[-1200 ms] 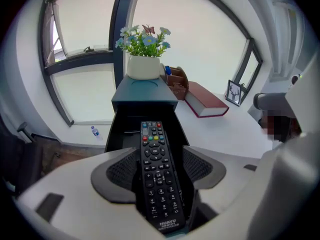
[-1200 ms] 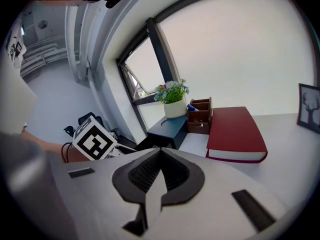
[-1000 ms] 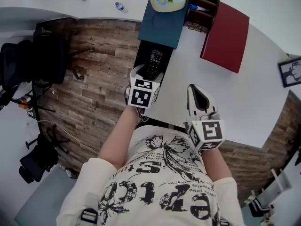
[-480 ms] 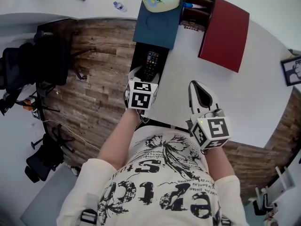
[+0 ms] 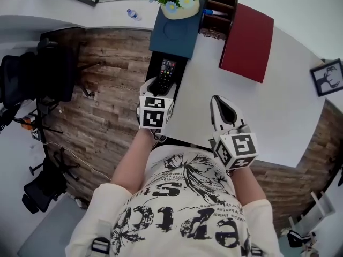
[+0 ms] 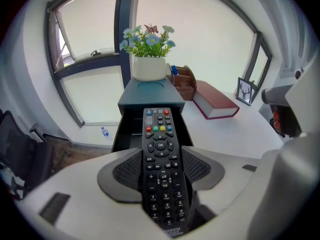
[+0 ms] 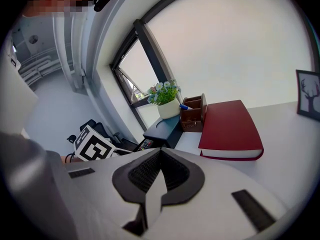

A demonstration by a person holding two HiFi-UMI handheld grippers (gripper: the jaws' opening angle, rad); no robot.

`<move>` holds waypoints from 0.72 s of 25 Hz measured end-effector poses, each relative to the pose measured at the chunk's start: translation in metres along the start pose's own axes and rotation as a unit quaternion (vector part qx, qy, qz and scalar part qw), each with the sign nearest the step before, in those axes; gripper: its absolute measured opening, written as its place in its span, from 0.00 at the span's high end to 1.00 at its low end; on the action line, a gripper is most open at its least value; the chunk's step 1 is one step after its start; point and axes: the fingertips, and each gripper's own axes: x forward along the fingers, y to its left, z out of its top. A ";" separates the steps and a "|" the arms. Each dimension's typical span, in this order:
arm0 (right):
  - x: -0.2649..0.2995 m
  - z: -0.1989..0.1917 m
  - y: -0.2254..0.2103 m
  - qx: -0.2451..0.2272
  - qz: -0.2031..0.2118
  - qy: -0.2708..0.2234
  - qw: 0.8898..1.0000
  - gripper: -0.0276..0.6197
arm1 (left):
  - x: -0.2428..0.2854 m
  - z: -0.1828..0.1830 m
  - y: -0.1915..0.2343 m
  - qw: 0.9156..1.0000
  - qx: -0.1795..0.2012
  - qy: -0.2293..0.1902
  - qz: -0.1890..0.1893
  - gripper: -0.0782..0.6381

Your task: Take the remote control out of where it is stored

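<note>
Closing in is the one real change: the left tool has just drawn its jaws tighter, and the remote control now sits between its two ribbed pads with no gap showing on either side, so it looks clamped on the remote's lower half. Everything else is much as it was a second ago. The remote's far end, with the coloured buttons, points into the open black drawer under the small blue-topped cabinet at the table's left edge. From the head view it is in or just over that drawer, not yet out. The right tool rests over the bare white table with its jaws pressed together and nothing in them, well apart from the red book. To my eye the step in hand is the lift-out. It would go best if the grip keeps steady pressure, since smooth plastic held near its tail may droop or slip. I would raise the near end first so the far end clears the drawer's walls, then draw it straight back along the drawer's length without twisting. The flower pot on the cabinet should be safe if the cabinet isn't jogged.
</note>
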 end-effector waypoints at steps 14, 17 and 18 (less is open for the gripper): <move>-0.046 0.033 0.015 -0.045 -0.044 -0.067 0.996 0.95 | -0.126 0.111 -0.047 0.969 0.017 -0.245 -0.035 0.53; -0.057 0.048 0.020 -0.057 -0.055 -0.093 0.993 0.95 | -0.157 0.132 -0.057 0.954 0.028 -0.296 -0.048 0.53; -0.061 0.054 0.022 -0.061 -0.059 -0.104 0.991 0.95 | -0.167 0.138 -0.060 0.948 0.032 -0.312 -0.052 0.53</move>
